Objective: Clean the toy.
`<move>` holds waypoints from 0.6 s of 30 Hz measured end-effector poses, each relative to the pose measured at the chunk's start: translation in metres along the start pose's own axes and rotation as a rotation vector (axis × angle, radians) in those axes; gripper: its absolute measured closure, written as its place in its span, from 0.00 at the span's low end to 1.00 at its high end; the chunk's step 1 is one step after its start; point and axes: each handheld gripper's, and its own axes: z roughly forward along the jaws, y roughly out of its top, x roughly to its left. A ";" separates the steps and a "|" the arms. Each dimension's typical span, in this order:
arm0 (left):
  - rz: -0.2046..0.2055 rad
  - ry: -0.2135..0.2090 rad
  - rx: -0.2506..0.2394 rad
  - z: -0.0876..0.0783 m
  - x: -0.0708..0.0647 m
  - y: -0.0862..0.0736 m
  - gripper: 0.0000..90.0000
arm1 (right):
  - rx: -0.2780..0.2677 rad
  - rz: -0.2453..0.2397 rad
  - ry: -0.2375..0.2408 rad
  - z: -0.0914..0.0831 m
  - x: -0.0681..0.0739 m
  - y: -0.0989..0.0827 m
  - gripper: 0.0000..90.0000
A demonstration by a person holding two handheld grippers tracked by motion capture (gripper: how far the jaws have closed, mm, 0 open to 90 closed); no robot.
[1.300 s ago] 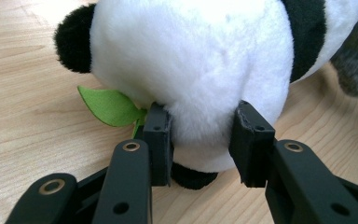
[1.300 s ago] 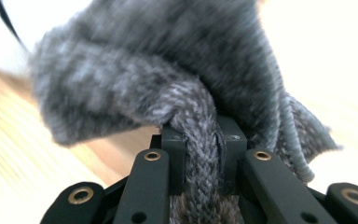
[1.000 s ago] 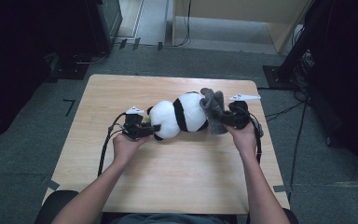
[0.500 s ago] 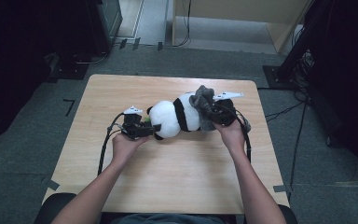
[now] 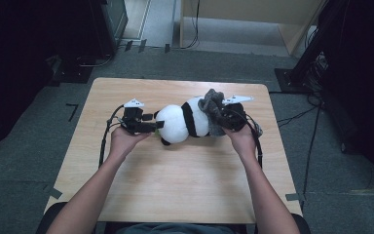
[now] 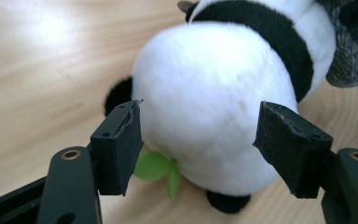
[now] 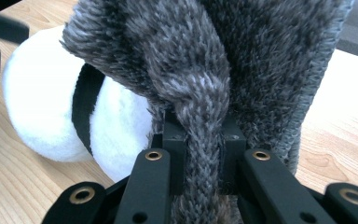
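At centre right of the high view, one fold of the one grey fuzzy cloth (image 7: 200, 93) is pinched between the closed jaws of the right gripper (image 7: 204, 154). At centre left, the left gripper (image 6: 200, 140) has just been opening; its two pads are held apart off the head of the one panda plush (image 5: 182, 122), which is seen lying mid-table (image 5: 175, 185) with one green leaf (image 6: 156, 165) beneath.

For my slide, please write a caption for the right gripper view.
Right gripper shut on grey fuzzy fabric beside the plush panda.

Light wood table (image 5: 175, 195) on grey carpet floor (image 5: 29, 161), dark surroundings
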 end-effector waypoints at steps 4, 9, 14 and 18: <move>0.026 -0.036 0.013 0.007 0.010 0.010 0.35 | -0.001 -0.007 0.000 0.000 0.000 -0.001 0.88; 0.054 -0.075 -0.011 0.018 0.021 0.006 0.34 | -0.001 -0.013 0.002 0.001 0.001 -0.002 0.88; 0.082 -0.098 -0.021 0.027 0.030 0.000 0.24 | -0.001 -0.018 0.010 0.002 0.002 -0.003 0.88; 0.049 -0.126 0.003 0.034 0.032 -0.004 0.14 | 0.003 -0.037 0.024 0.001 0.003 -0.004 0.88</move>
